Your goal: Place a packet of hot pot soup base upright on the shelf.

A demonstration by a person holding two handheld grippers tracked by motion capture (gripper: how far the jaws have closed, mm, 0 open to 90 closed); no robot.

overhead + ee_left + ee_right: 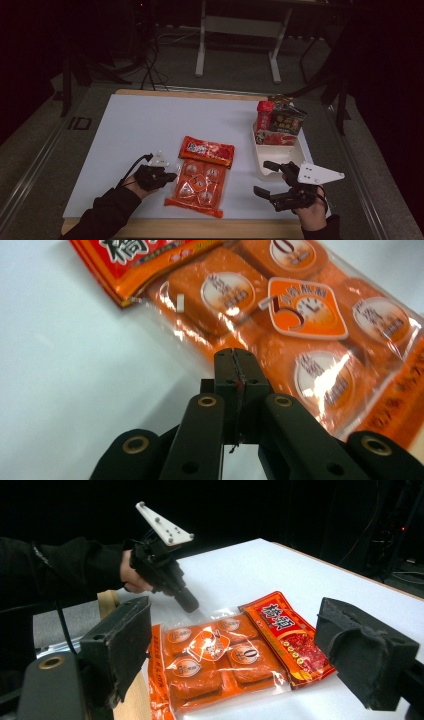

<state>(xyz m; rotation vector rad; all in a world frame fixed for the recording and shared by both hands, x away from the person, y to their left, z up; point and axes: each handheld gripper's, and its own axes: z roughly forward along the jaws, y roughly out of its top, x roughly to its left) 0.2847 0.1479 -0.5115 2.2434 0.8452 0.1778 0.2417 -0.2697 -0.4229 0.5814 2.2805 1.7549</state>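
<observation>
My left tool (170, 176) has its jaws closed with nothing between them, tip at the left edge of the orange snack pack (201, 176) lying mid-bench (130, 130); my right tool (267, 178) stands wide open near the white tray (278, 162).

A white table (140, 125) stands in a dim room; beyond it, a grey metal frame (239, 30) on the floor (235, 75).

Left tool (235, 357) pinched closed — right tool (250, 645) seemingly spread wide.
</observation>
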